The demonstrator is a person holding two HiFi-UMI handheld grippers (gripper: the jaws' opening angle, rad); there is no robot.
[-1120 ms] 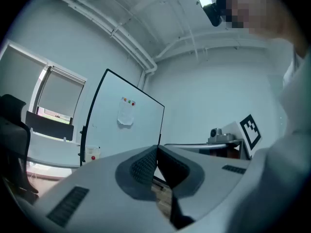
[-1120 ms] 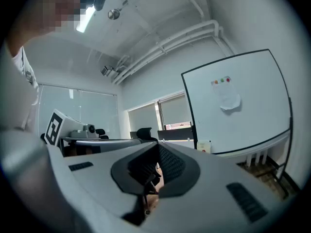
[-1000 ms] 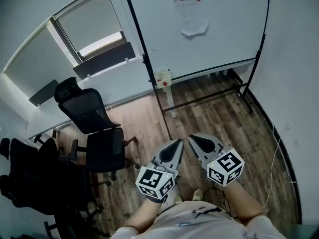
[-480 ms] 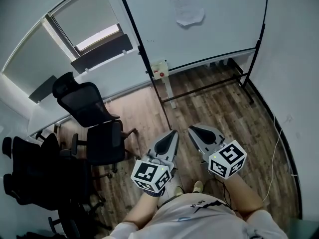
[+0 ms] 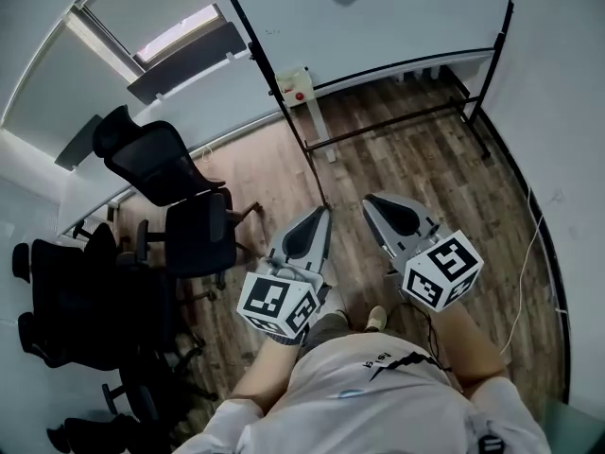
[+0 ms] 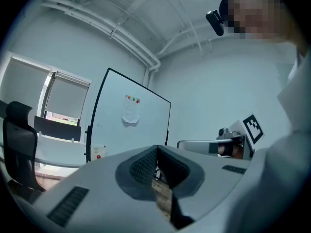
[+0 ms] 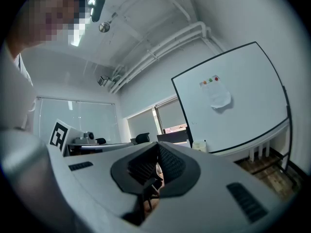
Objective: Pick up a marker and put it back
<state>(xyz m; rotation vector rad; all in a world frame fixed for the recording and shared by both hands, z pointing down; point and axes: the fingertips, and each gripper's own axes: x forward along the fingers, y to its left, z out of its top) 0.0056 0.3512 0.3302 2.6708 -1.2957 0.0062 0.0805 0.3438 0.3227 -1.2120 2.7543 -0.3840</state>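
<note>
No marker can be made out in any view. A whiteboard (image 5: 397, 8) on a black wheeled frame stands ahead, with a tray rail (image 5: 406, 64) along its lower edge; the small items on the rail are too small to tell. My left gripper (image 5: 324, 211) and right gripper (image 5: 370, 200) are held side by side over the wooden floor, well short of the board. Both point toward it. In the left gripper view the left gripper (image 6: 157, 152) has its jaws together with nothing between them. The right gripper (image 7: 158, 147) looks the same. A paper (image 6: 130, 111) hangs on the board under coloured magnets.
Black office chairs (image 5: 170, 173) stand at the left beside a long white desk (image 5: 132, 192) under blinded windows. A small white box with a red button (image 5: 295, 83) sits by the board's left post. A thin cable (image 5: 527, 253) runs along the floor at the right wall.
The head view has tipped downward, so the whiteboard sits higher in the frame and its paper is nearly cut off. Both grippers stay shut and have drifted slightly apart.
</note>
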